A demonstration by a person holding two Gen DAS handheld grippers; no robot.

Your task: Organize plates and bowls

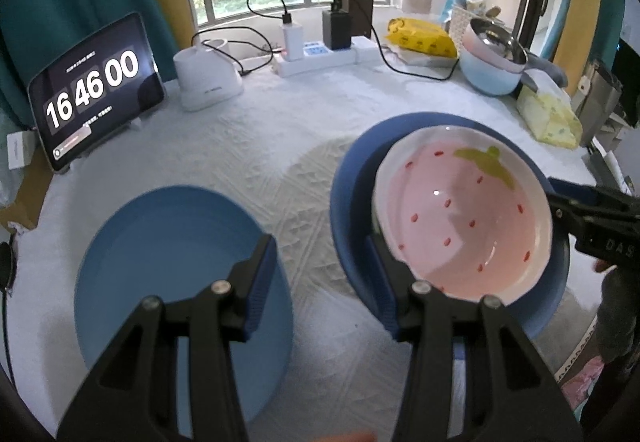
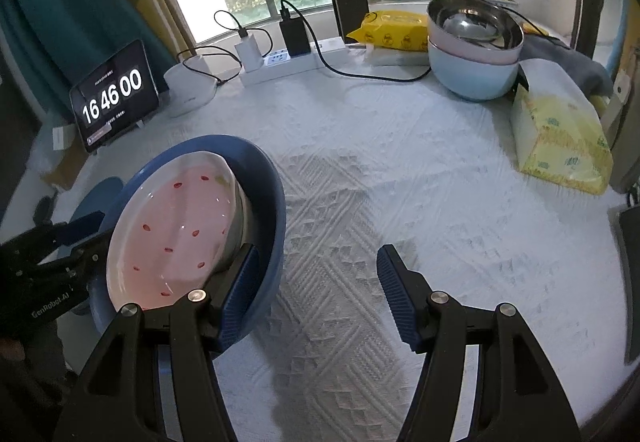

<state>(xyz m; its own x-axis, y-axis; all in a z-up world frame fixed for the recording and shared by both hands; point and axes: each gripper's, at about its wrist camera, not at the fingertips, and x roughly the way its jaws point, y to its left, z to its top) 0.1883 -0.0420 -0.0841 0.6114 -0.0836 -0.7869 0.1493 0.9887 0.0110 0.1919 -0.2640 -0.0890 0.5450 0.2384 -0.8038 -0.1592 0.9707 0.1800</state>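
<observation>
Inside the blue bowl (image 1: 352,202), strawberry bowl (image 1: 464,218) tilts.

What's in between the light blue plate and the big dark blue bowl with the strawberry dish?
Only white tablecloth lies between the light blue plate and the dark blue bowl in the left wrist view; the open left gripper hovers above that gap.

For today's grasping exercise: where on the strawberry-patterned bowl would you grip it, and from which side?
Grip the strawberry bowl by its thin white rim, one finger inside and one outside. It sits tilted inside the dark blue bowl, its left side raised above the blue wall, so that edge is probably most exposed. The open left tongs already sit on that side.
</observation>
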